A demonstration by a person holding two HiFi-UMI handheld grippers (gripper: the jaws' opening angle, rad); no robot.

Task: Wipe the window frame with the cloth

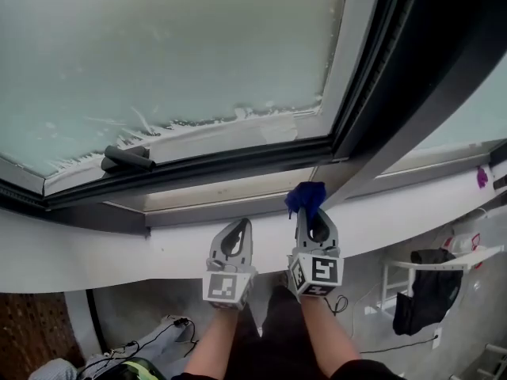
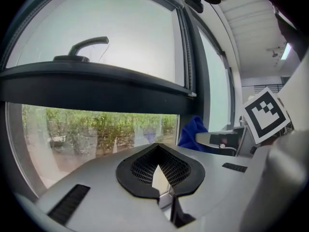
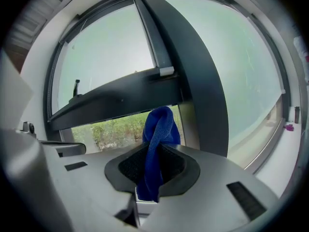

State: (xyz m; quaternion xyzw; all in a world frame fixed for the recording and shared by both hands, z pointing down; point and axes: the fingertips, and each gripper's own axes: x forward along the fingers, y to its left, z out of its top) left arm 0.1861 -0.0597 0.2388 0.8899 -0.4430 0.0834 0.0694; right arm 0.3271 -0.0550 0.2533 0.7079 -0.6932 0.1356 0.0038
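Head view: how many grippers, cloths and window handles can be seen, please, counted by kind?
Grippers: 2, the left gripper and the right gripper
Cloths: 1, the blue cloth, held in the right gripper's jaws
Handles: 1, the dark window handle
Total: 4

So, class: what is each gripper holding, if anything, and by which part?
The right gripper grips the blue cloth by one bunched end; the rest pokes past the jaws. The left gripper holds nothing.
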